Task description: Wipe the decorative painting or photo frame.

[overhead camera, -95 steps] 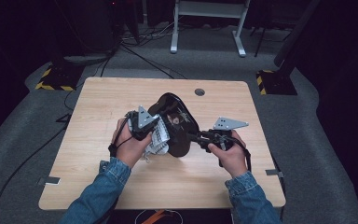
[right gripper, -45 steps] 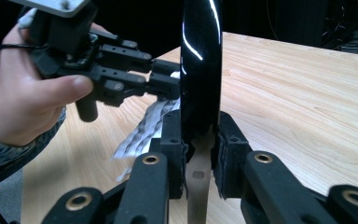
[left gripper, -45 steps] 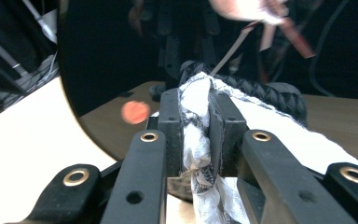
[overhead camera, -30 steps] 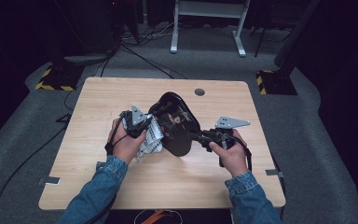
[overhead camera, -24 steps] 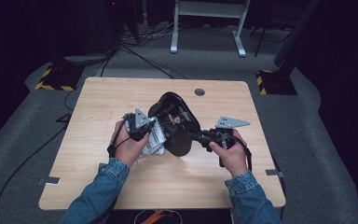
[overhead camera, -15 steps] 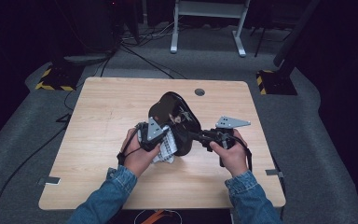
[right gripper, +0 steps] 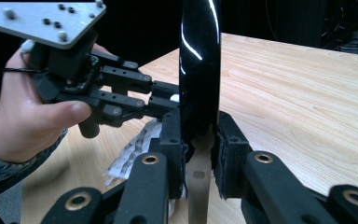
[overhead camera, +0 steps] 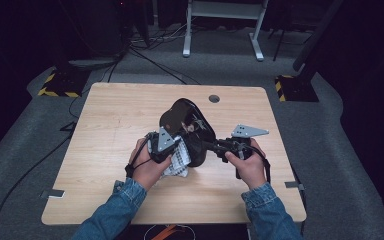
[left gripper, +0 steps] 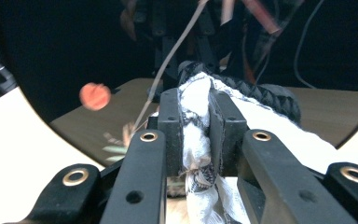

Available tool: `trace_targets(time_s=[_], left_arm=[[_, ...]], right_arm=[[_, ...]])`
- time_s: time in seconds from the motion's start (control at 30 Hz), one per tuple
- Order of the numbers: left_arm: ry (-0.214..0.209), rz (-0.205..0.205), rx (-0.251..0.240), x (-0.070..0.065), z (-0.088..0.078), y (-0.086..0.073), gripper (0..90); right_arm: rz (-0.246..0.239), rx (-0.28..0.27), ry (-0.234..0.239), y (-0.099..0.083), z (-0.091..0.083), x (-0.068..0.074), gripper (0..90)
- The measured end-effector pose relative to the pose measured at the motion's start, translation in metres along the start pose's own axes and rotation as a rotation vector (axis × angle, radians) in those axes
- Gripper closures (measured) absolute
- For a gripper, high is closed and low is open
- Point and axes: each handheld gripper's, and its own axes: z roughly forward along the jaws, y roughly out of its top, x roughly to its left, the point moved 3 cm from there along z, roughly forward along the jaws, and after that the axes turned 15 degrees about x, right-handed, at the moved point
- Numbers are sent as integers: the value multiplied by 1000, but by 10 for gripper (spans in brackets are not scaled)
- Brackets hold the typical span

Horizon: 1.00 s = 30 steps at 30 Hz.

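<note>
A glossy black plate [overhead camera: 184,129] is held on edge above the desk [overhead camera: 105,130] by the right gripper [overhead camera: 215,146]; a white patterned cloth [left gripper: 196,140] is pinched in the left gripper [overhead camera: 172,150] fingers against it.

The left gripper [overhead camera: 172,145], pinching the white patterned cloth [overhead camera: 176,161], has slid from the left flank of the glossy black plate [overhead camera: 187,127] toward the person and inward, now against its lower face; the cloth has travelled with it, bunched lower under the plate's near edge
</note>
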Motion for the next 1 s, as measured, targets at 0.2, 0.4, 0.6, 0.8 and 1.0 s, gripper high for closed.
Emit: trace_targets(time_s=[0.2,0.4,0.6,0.8,1.0], left_arm=[[14,-46,16,16,3,-4,768],[36,-73,32,31,4,-6,767],[58,-117,44,47,6,-10,767],[66,-153,47,58,6,-14,766],[38,-146,47,47,6,-13,768]], right_arm=[[0,1,3,0,0,0,766],[4,1,10,-1,-1,-1,763],[0,0,13,-1,-1,-1,763],[-2,-3,10,-1,0,0,765],[0,-3,10,-1,0,0,764]])
